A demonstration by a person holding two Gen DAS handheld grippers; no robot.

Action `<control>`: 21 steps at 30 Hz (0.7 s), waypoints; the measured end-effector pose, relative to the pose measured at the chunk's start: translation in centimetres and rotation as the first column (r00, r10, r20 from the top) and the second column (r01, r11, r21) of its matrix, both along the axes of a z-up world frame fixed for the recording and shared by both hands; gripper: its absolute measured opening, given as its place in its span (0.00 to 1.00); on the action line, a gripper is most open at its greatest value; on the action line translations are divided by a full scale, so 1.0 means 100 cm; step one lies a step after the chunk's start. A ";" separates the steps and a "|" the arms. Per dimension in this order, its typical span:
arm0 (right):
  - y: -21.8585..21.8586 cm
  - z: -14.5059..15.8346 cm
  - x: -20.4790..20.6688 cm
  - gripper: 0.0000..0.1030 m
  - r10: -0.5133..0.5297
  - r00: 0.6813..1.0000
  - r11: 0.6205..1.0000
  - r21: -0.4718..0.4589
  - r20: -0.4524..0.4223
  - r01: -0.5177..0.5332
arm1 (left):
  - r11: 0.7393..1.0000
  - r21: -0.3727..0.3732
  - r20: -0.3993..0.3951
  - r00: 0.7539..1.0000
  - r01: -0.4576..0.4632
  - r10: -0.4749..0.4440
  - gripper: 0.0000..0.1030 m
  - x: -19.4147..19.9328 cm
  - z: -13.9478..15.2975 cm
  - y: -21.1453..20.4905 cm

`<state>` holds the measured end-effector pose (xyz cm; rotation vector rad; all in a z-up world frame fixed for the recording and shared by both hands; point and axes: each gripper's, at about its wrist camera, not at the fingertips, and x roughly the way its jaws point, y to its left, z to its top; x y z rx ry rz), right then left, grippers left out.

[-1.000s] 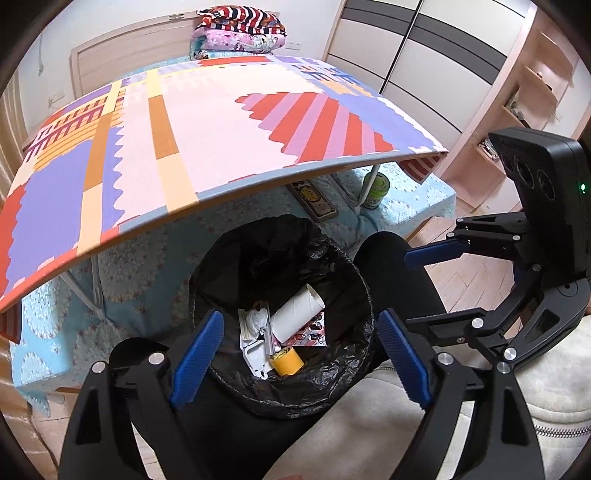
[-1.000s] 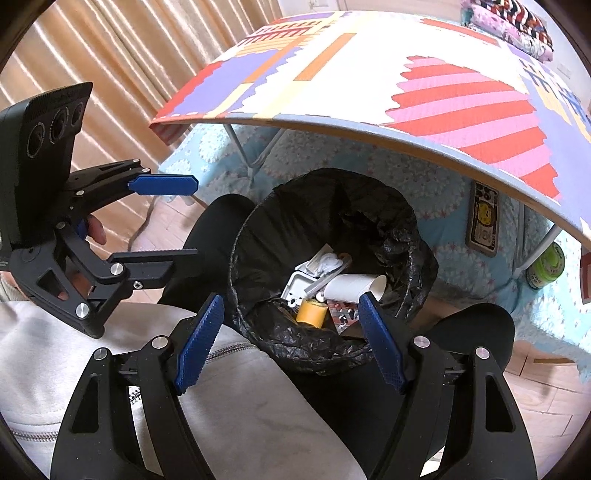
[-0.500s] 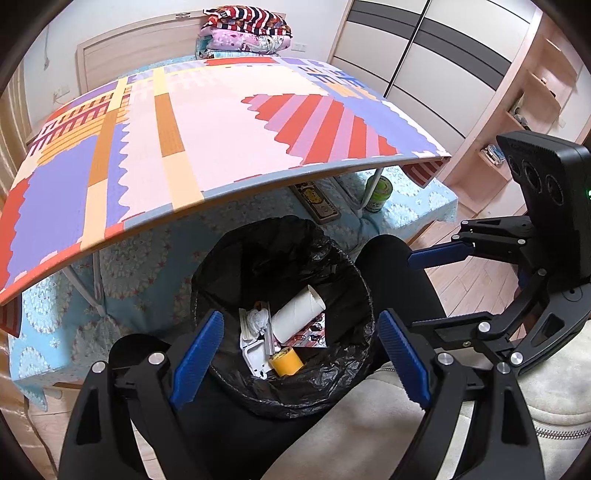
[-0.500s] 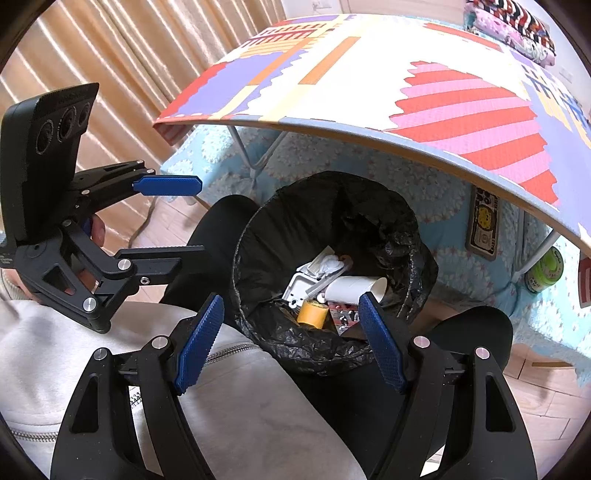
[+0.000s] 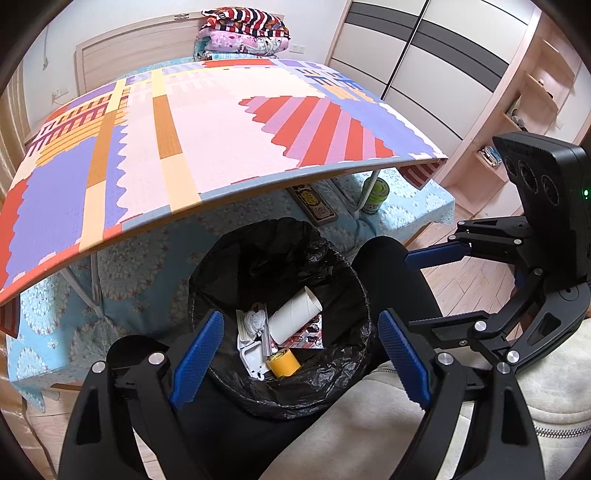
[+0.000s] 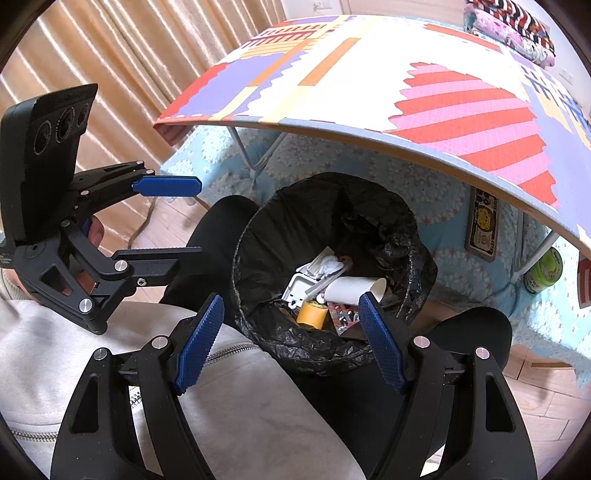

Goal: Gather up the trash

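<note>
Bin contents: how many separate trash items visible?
About 5 in the bin: cardboard tube, yellow tape roll, white plastic piece, crumpled tissue, printed wrapper. More may lie hidden underneath.

trash (image 5: 284,339) in bin (image 5: 343,384) | bin before table (image 5: 221,147), between knees

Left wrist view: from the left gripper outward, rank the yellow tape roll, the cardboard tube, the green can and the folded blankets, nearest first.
From the left gripper:
1. Yellow tape roll, in the bin, just ahead between the fingers.
2. Cardboard tube, in the bin, just beyond the roll.
3. Green can, under the table's right end.
4. Folded blankets, stacked beyond the table's far edge.
</note>
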<state>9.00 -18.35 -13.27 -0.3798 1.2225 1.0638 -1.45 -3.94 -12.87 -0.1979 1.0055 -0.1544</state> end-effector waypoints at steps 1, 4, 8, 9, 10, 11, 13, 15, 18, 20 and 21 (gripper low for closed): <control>0.000 0.000 0.000 0.73 0.001 1.000 1.000 0.000 0.000 -0.001 | 1.000 -0.002 0.001 1.000 0.000 0.000 0.80 0.000 0.000 0.000; 0.000 0.000 0.000 0.73 0.002 1.000 1.000 0.000 0.000 -0.002 | 1.000 -0.001 0.001 1.000 0.001 -0.001 0.80 0.000 0.000 0.000; 0.000 0.001 0.001 0.73 0.002 1.000 1.000 0.001 0.000 -0.002 | 1.000 -0.006 0.002 1.000 0.009 -0.009 0.80 0.001 0.000 -0.001; 0.000 0.000 0.000 0.73 0.003 1.000 1.000 0.001 -0.001 -0.003 | 1.000 -0.006 0.001 1.000 0.010 -0.010 0.80 0.001 0.001 -0.001; 0.000 0.000 0.000 0.73 0.004 1.000 1.000 0.001 -0.001 -0.004 | 1.000 -0.005 0.001 1.000 0.012 -0.012 0.80 0.001 0.001 -0.001; 0.000 0.000 0.001 0.73 0.004 1.000 1.000 0.000 -0.001 -0.004 | 1.000 -0.006 0.002 1.000 0.013 -0.013 0.80 0.001 0.001 -0.001; 0.000 0.001 0.000 0.73 0.004 1.000 1.000 0.001 -0.001 -0.004 | 1.000 -0.005 0.002 1.000 0.012 -0.012 0.80 0.001 0.001 -0.001; 0.000 0.001 0.000 0.73 0.002 1.000 1.000 0.002 0.000 -0.002 | 1.000 -0.006 0.002 1.000 0.013 -0.013 0.80 0.000 0.001 -0.001; 0.000 0.001 0.000 0.73 0.001 1.000 1.000 0.002 0.001 -0.001 | 1.000 -0.006 0.004 1.000 0.014 -0.014 0.80 0.000 0.002 -0.001; 0.001 0.001 0.000 0.73 0.002 1.000 1.000 0.002 0.001 -0.002 | 1.000 -0.005 0.005 1.000 0.014 -0.014 0.80 0.000 0.001 -0.001; 0.001 0.001 0.000 0.73 0.002 1.000 1.000 0.002 0.001 -0.002 | 1.000 -0.004 0.006 1.000 0.014 -0.014 0.80 0.000 0.002 -0.001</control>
